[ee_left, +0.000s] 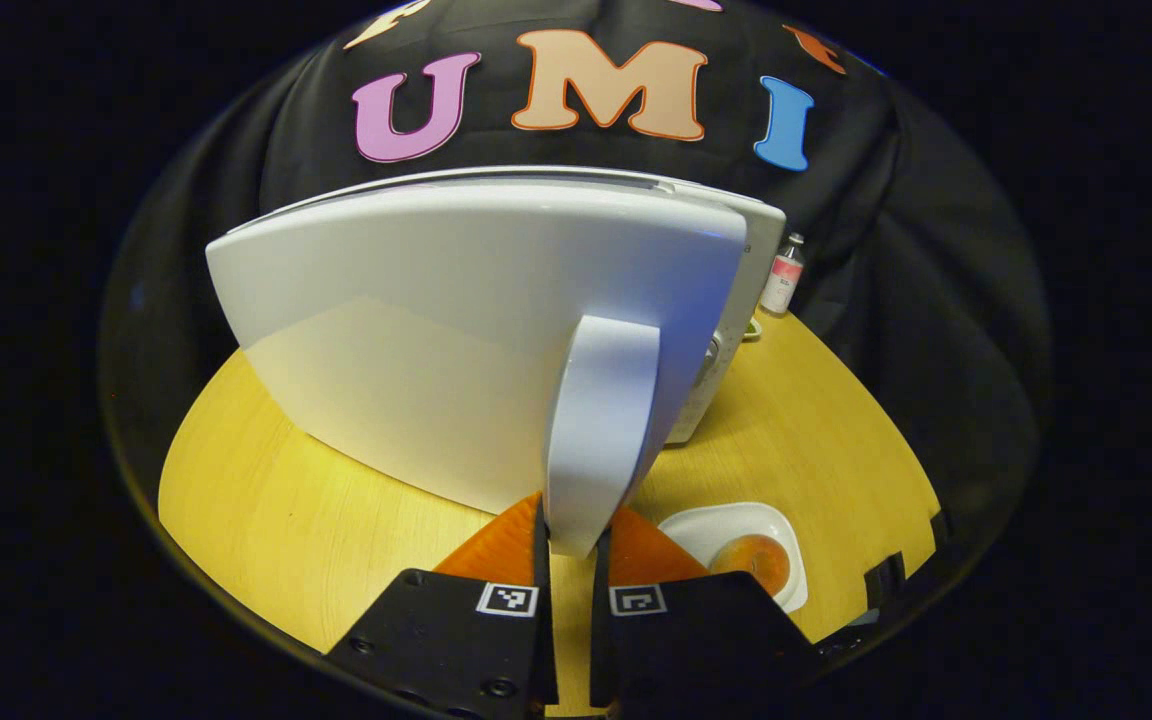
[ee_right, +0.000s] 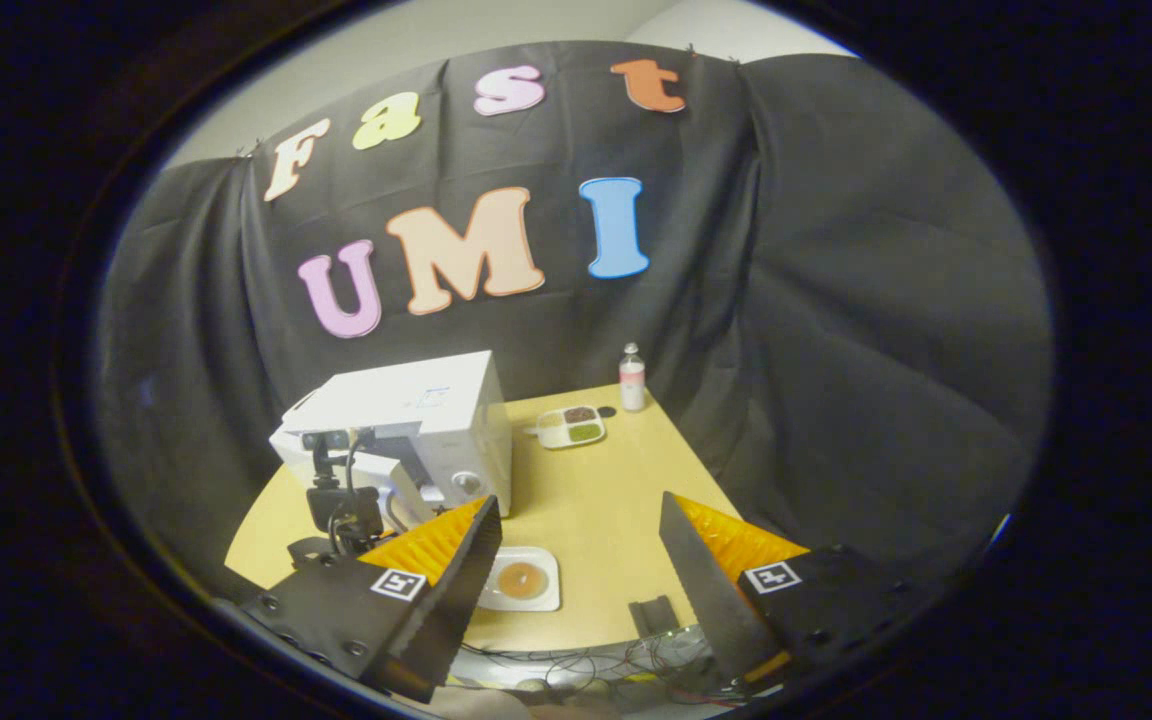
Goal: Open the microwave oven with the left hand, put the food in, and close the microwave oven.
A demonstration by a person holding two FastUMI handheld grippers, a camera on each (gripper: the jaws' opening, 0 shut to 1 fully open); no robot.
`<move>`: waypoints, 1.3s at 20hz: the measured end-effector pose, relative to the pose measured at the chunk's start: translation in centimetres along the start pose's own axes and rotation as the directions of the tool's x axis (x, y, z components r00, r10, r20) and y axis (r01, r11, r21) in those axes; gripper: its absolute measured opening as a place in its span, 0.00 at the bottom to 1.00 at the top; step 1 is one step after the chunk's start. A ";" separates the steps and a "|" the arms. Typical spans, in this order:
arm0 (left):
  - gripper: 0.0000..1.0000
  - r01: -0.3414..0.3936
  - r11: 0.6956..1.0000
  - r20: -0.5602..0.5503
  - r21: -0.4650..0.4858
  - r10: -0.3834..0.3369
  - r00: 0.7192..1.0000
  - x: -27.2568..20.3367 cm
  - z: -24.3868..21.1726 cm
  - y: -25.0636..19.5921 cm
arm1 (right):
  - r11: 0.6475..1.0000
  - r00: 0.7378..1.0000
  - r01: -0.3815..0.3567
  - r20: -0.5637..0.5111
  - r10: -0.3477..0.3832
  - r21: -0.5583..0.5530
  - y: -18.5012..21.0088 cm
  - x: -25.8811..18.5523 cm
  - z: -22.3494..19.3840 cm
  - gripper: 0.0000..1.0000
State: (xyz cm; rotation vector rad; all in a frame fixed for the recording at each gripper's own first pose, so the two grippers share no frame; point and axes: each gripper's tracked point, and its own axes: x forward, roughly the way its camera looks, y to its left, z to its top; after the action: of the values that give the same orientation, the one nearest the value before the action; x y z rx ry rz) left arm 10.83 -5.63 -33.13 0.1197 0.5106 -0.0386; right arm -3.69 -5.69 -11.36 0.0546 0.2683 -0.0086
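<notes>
Left gripper [ee_left: 572,545]: lower centre of the left gripper view, pointing forward and level, both fingers clamping the white door handle [ee_left: 601,430] of the microwave oven [ee_left: 476,330]; door is standing slightly ajar.

Right gripper [ee_right: 576,560]: hovering high above the yellow table [ee_right: 596,500], angling downward, fingers spread wide, grasping nothing.

Food [ee_right: 522,579]: sitting on a white plate [ee_right: 521,600], lower centre of the right gripper view, just before the microwave.
</notes>
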 end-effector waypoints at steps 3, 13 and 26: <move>0.16 -0.021 0.999 -0.005 -0.024 0.021 1.000 -1.4 -1.1 0.9 | 0.998 0.998 -0.055 -0.010 0.055 -0.025 0.8 -0.1 -0.5 0.92; 0.96 -0.091 0.984 0.057 -0.151 0.101 0.993 -5.9 -1.4 5.8 | 0.975 0.978 -0.199 -0.078 0.192 -0.096 0.8 0.9 -2.9 0.92; 1.00 -0.180 0.952 0.016 -0.249 0.190 0.982 -15.2 -4.5 13.6 | 0.944 0.949 -0.298 -0.147 0.278 -0.142 8.4 4.7 -4.7 0.99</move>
State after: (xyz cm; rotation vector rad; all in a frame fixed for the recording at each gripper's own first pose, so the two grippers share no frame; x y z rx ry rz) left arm -3.69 8.52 -28.18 -0.0770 0.4592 0.2055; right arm -0.26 2.90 -16.72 -0.0688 0.3835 0.3102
